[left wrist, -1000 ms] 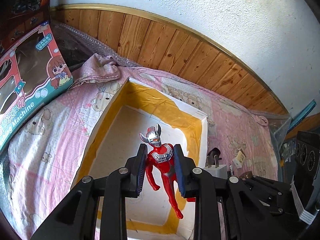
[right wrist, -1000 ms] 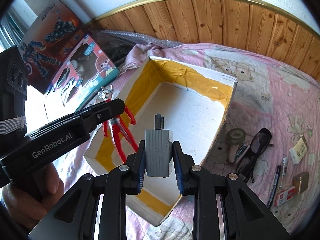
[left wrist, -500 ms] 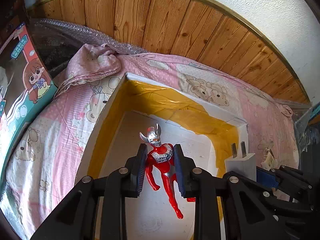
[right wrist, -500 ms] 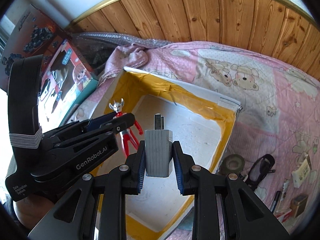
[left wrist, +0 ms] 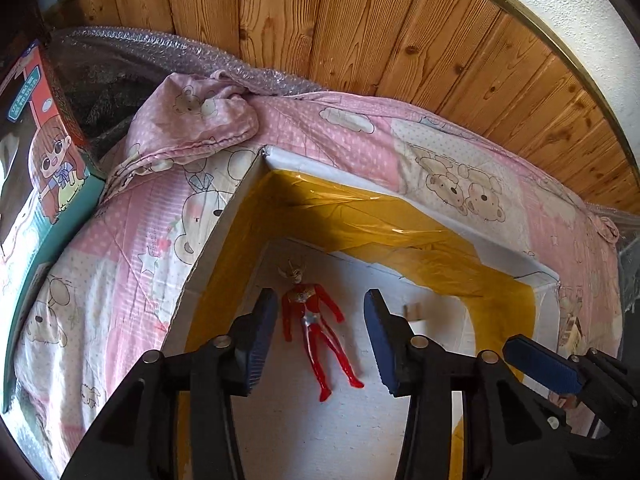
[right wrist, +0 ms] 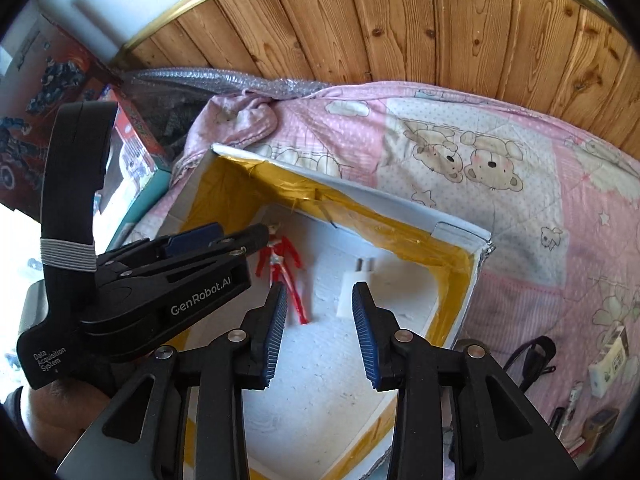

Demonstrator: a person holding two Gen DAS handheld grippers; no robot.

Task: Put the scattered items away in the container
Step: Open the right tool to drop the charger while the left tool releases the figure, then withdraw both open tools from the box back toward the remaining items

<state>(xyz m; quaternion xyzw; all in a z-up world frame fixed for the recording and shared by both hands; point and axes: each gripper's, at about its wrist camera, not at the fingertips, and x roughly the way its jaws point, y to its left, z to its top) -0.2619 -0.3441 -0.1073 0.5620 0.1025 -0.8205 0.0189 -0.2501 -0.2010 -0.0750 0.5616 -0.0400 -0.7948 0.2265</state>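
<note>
A white foam box point(left wrist: 248, 184) point(right wrist: 460, 232) lined with yellow tape lies on the pink bed cover. On its floor lie a red and silver toy figure point(left wrist: 316, 328) point(right wrist: 282, 264) and a white plug adapter point(right wrist: 356, 284) point(left wrist: 416, 314). My left gripper point(left wrist: 320, 340) hangs open above the figure, nothing between its blue pads. My right gripper point(right wrist: 320, 332) is open too, above the adapter. In the right wrist view the left gripper's black body point(right wrist: 152, 280) reaches over the box's left wall, held by a hand point(right wrist: 60, 408).
Toy boxes point(left wrist: 36, 184) point(right wrist: 48, 92) lean at the left by bubble wrap point(left wrist: 160, 56). A wooden wall panel point(left wrist: 360, 32) runs behind the bed. Right of the foam box lie dark sunglasses point(right wrist: 528, 360), a small white box point(right wrist: 608, 364) and other small items point(right wrist: 592, 428).
Both grippers have opened over the box. The toy figure dropped from the left one and the plug adapter from the right one; both now lie on the box floor.
</note>
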